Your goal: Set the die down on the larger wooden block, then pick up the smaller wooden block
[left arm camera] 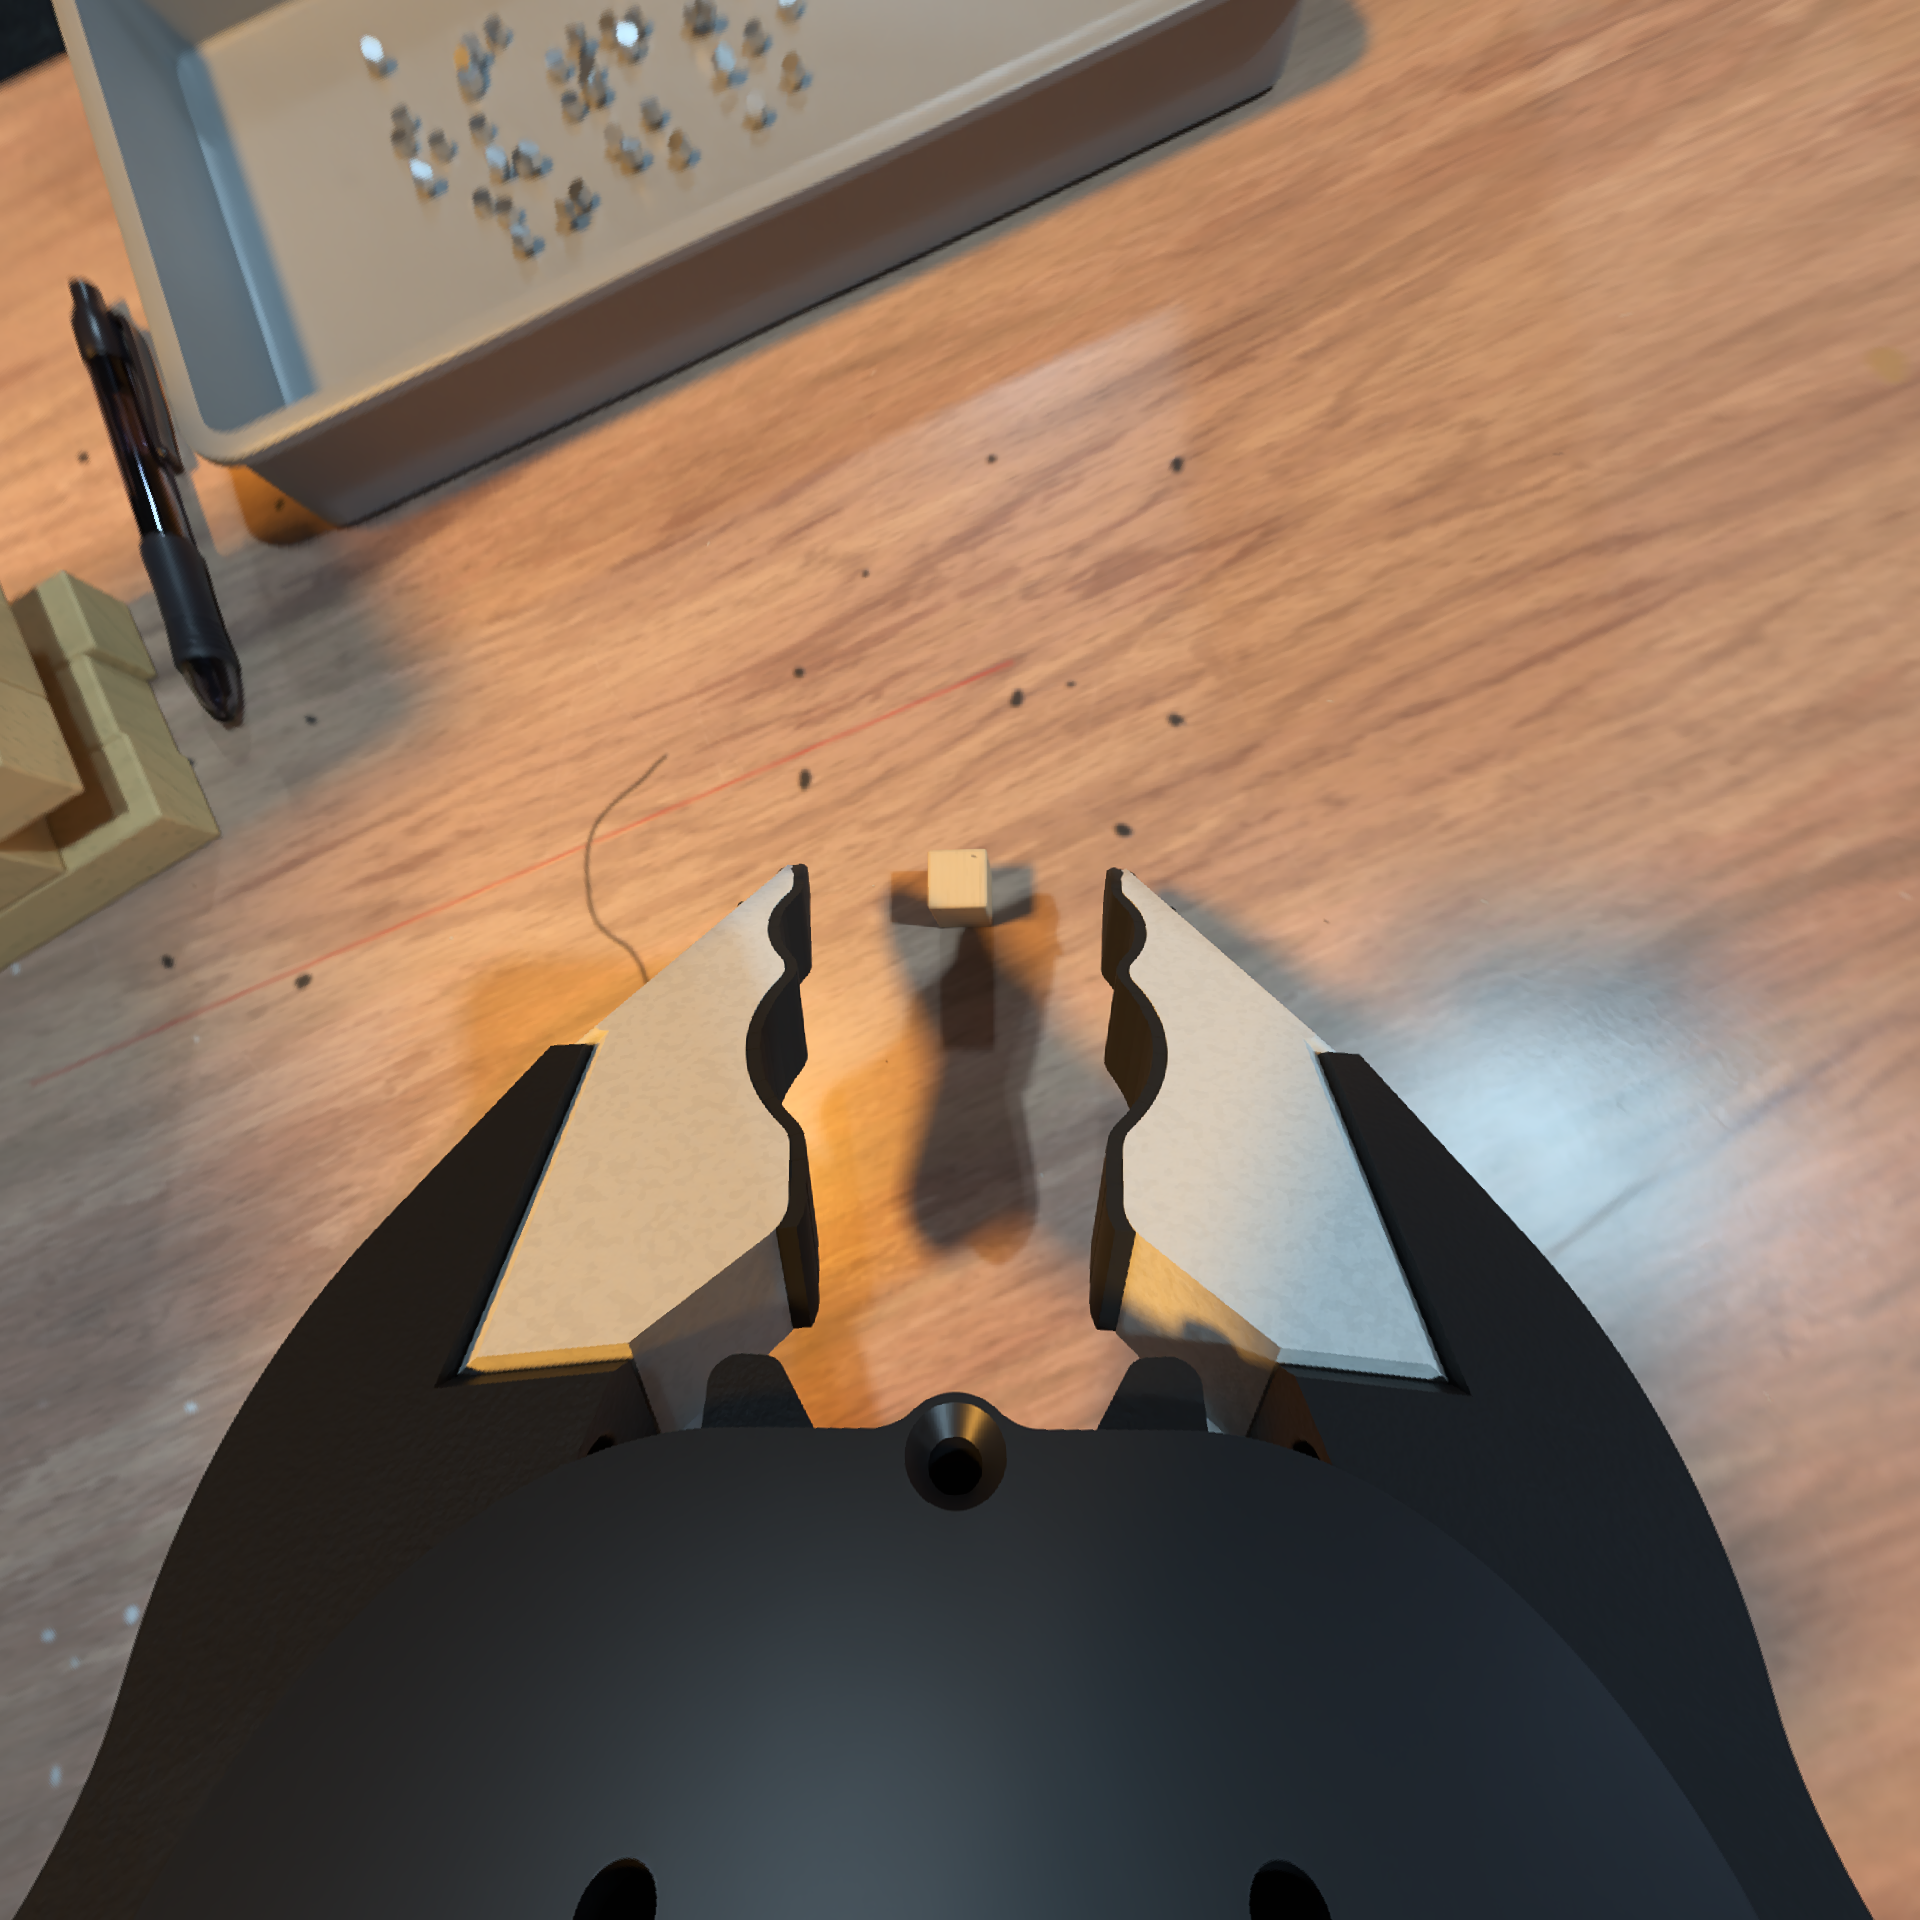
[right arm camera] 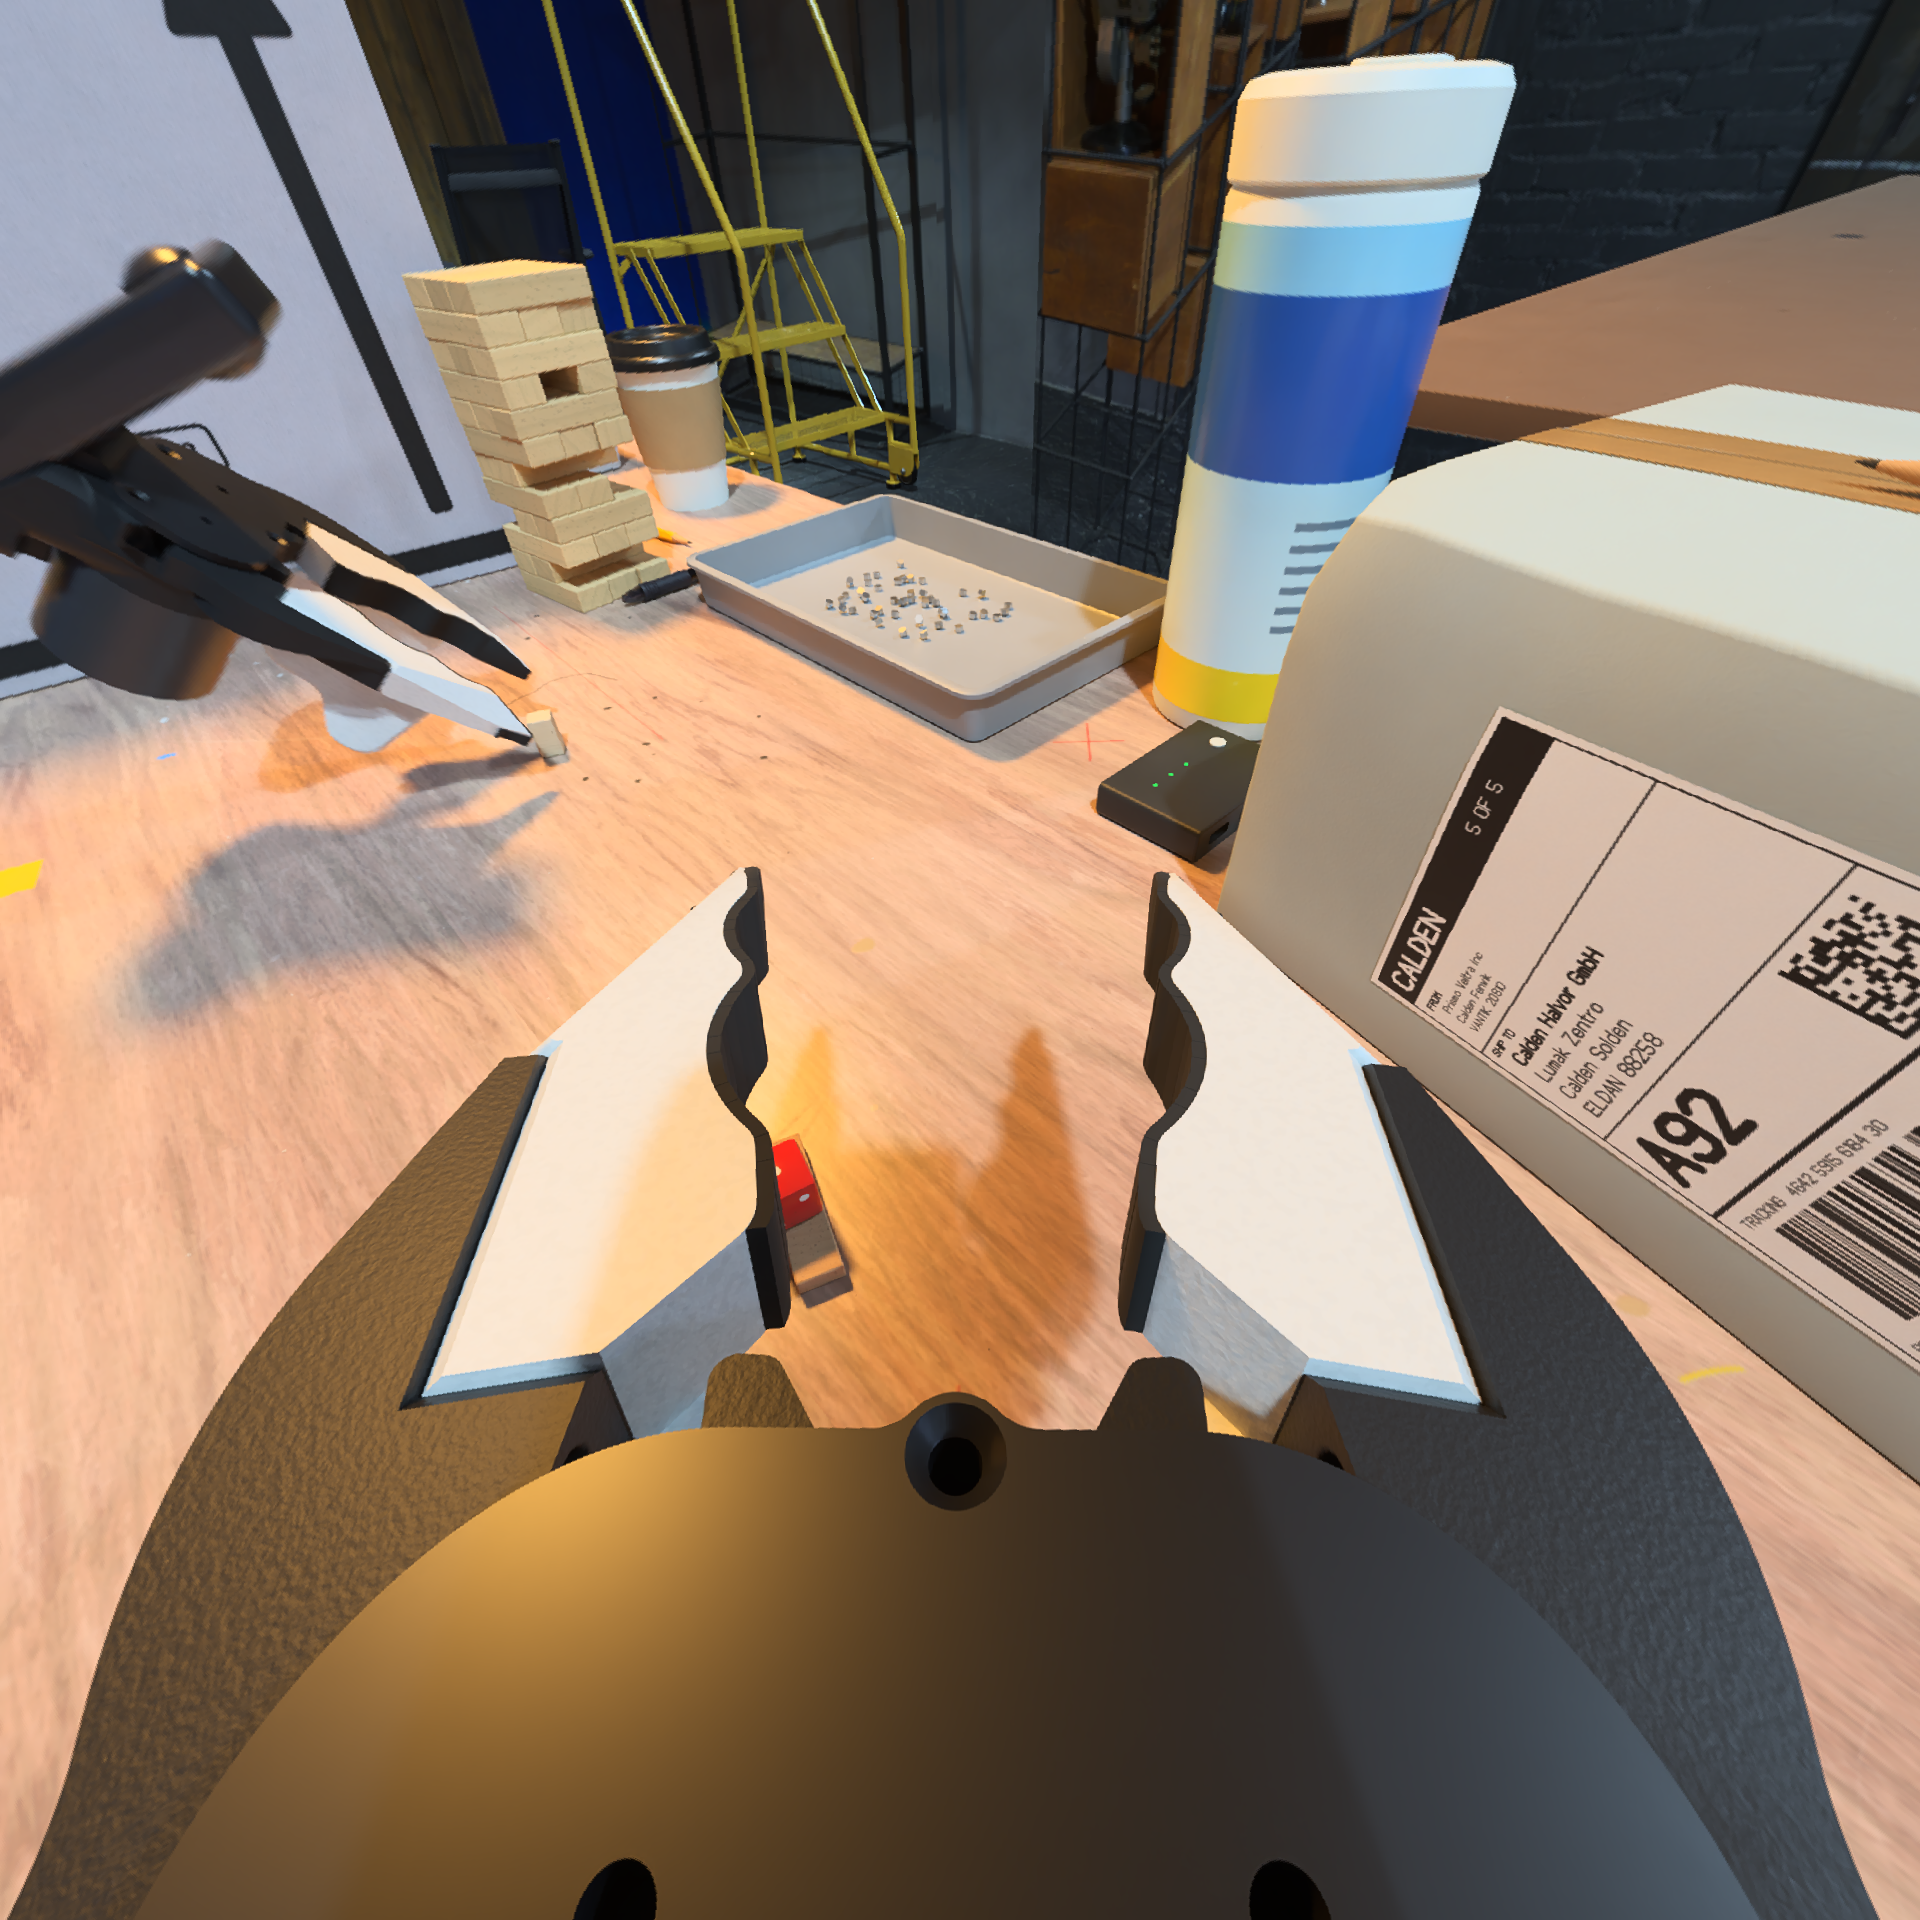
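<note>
While the red die [right arm camera: 792, 1184] sits on the larger wooden block [right arm camera: 821, 1259], the item left to lift is the smaller wooden block [left arm camera: 958, 886], a pale cube lying flat on the bench [left arm camera: 1351, 675].

Item: smaller wooden block. Position: directly ahead of the left tool [left arm camera: 956, 883], level with its fingertips and midway between them, touching neither in the left wrist view; in the right wrist view one fingertip appears to be right at it, contact uncertain. Handling, by judgement: light, rigid, not fragile, with plain flat faces that should offer fair grip. Being so small, it may skid or tip if one finger meets it first. Suggested hold: two opposite side faces, centred, low between the fingertips.

Left tool: spread wide, holding nothing.

Item: die on larger wooden block. Position: far from the small block, under and between the fingers of the right tool [right arm camera: 956, 894], close against its left finger. Right tool: spread, empty.

Beyond the small block: a grey tray [left arm camera: 644, 343] of small metal pieces. Left of the small block: a black pen [left arm camera: 156, 499] and a stacked wooden tower [left arm camera: 73, 748]. Farther away from it, in the right wrist view: a paper cup [right arm camera: 670, 416], a tall blue-banded bottle [right arm camera: 1320, 395], a black power bank [right arm camera: 1174, 790] and a labelled parcel [right arm camera: 1610, 831].
</note>
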You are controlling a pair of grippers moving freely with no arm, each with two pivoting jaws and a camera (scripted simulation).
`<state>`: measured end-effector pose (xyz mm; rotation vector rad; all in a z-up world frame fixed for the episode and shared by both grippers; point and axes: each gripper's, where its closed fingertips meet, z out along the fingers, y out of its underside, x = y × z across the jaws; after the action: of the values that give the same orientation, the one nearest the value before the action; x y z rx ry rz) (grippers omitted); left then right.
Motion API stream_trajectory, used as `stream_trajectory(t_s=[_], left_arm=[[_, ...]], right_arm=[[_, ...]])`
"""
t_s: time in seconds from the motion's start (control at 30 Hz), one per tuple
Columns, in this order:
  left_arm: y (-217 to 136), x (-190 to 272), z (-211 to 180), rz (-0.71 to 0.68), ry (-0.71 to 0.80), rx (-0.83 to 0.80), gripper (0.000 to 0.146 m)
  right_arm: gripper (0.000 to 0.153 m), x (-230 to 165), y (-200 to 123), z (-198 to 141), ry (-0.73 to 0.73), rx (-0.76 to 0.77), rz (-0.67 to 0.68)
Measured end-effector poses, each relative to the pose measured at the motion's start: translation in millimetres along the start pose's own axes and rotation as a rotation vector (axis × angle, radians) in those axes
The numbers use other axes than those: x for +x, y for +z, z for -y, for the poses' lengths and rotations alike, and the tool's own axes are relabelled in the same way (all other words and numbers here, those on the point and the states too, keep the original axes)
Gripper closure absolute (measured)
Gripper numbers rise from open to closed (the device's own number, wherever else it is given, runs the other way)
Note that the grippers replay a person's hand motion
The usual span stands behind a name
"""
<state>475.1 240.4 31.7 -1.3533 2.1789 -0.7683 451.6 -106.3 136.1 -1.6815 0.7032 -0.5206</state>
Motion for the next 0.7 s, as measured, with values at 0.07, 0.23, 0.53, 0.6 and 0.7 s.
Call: stream_trajectory(t_s=[0.07,0.23,0.53,0.6,0.7], left_arm=[[10,-5,-4,0.039,-0.023,-0.033,0.092],[19,-9,-9,0.055,-0.073,-0.048,0.084],[21,-3,-9,-0.033,-0.088,-0.022,0.116],[19,-1,-10,-0.029,-0.059,-0.016,0.125],[19,0,-10,-0.02,-0.036,0.002,0.135]], right_arm=[[0.079,1,-1,1,0.007,0.006,0.003],[0.079,-1,-4,3,0.019,0.013,0.021],[0.08,-14,-4,8,-0.003,0.02,0.048],[0.08,-14,-4,8,-0.003,0.021,0.05],[0.08,-14,-4,8,0.005,0.022,0.053]])
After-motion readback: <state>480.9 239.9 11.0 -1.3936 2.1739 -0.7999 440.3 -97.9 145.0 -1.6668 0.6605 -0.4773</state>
